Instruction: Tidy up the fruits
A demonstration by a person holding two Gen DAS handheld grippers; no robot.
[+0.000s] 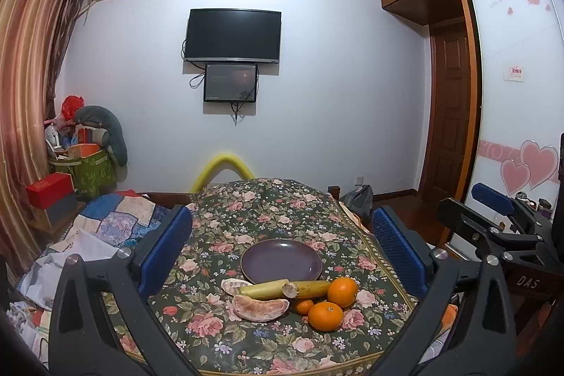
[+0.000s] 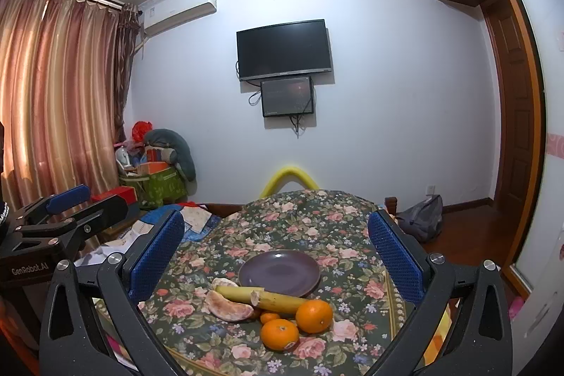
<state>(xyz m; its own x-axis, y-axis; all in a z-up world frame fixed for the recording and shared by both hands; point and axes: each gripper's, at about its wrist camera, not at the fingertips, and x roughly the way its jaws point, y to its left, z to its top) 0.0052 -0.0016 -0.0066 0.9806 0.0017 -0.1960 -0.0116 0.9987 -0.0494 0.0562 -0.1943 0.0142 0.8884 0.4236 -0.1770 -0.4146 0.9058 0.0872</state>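
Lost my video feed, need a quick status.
Both tools open, left tool and right tool empty. Plate bare; fruit beside it. Path clear.

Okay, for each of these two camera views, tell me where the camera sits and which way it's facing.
Left wrist: on the left gripper, facing forward over the floral table toward the TV wall; own blue fingers frame the view, right gripper at far right.
Right wrist: on the right gripper, same heading; left gripper at far left.
Shared: purple plate, bananas, oranges, TV.
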